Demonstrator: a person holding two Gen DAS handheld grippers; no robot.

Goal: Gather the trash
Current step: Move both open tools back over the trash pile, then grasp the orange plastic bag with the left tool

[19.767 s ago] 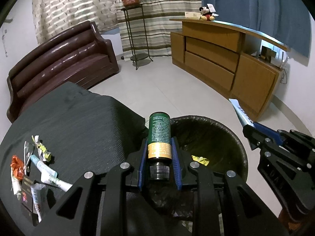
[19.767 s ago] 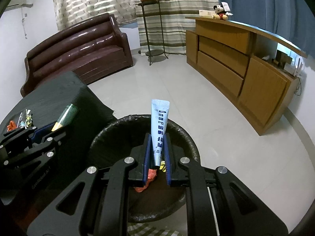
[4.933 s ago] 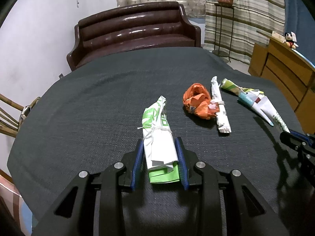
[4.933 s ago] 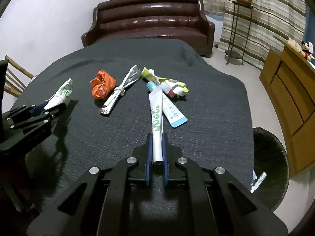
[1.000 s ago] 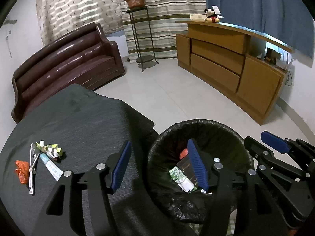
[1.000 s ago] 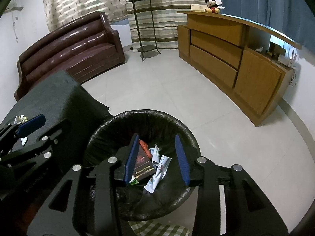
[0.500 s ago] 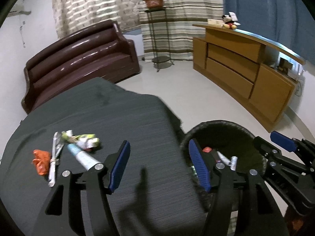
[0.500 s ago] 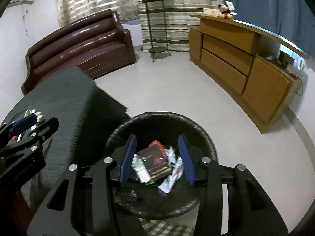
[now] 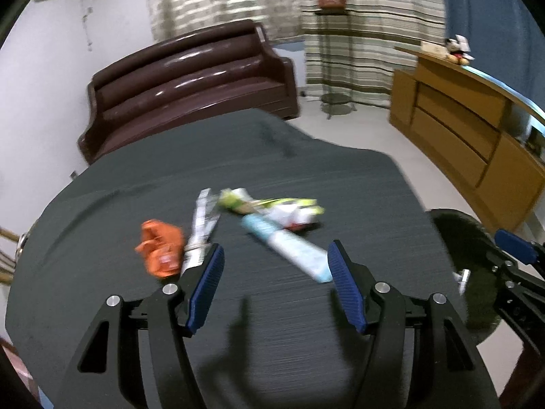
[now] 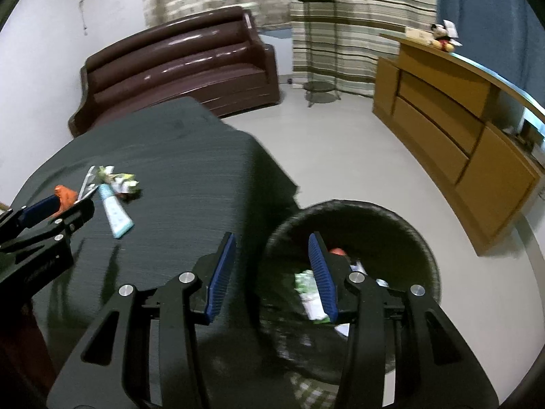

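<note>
Over the table: our left gripper (image 9: 276,279) hangs above the dark cloth, jaws apart with nothing between them.
Over the bin's rim: our right gripper (image 10: 272,272) is also parted and empty, its left pad above the table edge, its right pad above the trash bin (image 10: 408,218).
Nearest trash: a pale blue tube (image 9: 289,243) lies just ahead of our left jaws, slanted across their line.
Beside it: a crumpled yellow-green wrapper (image 9: 272,206) touches the tube's far end; a folded silver-white strip (image 9: 201,228) and an orange crumpled bag (image 9: 160,248) sit to the left, touching each other.
Already binned: a green-white packet (image 10: 306,286) and other scraps lie in the bin.
Beyond: a brown sofa (image 9: 190,81) and a wooden sideboard (image 9: 460,126).
Risk one: we judge the tube's slant could let one pad push it sideways instead of closing on it.
Risk two: the strip and the orange bag touch, so gripping one may drag the other.
Risk three: the bin sits below the table edge; letting go too early would drop trash on the cloth or floor.
</note>
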